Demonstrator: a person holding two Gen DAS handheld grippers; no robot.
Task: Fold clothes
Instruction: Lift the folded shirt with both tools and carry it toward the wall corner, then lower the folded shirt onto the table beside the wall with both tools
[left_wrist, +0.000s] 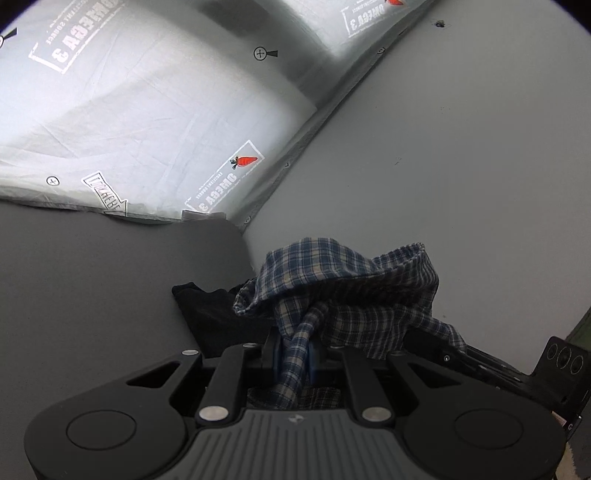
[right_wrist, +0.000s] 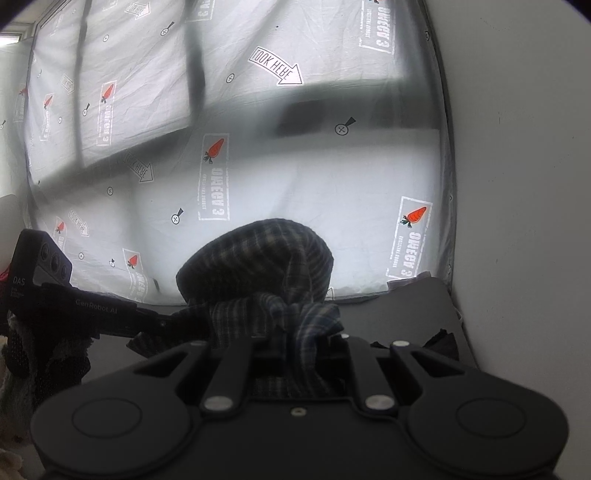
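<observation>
A blue and white plaid garment (left_wrist: 354, 288) is bunched up and held off the dark grey table (left_wrist: 92, 277). My left gripper (left_wrist: 293, 356) is shut on a fold of it, with cloth pinched between the blue pads (left_wrist: 313, 356). In the right wrist view the same plaid garment (right_wrist: 258, 258) bulges over my right gripper (right_wrist: 295, 343), which is shut on a twisted part of it; its fingertips are hidden by cloth. The right gripper's body shows in the left view (left_wrist: 498, 365), and the left gripper's body in the right view (right_wrist: 74, 299).
A black garment (left_wrist: 210, 310) lies on the table under the plaid one, also showing in the right wrist view (right_wrist: 439, 341). A translucent printed sheet (left_wrist: 147, 110) hangs behind the table. A white wall (left_wrist: 461, 147) stands at the right. Dark fabric and a gloved hand (right_wrist: 37, 354) sit at the left.
</observation>
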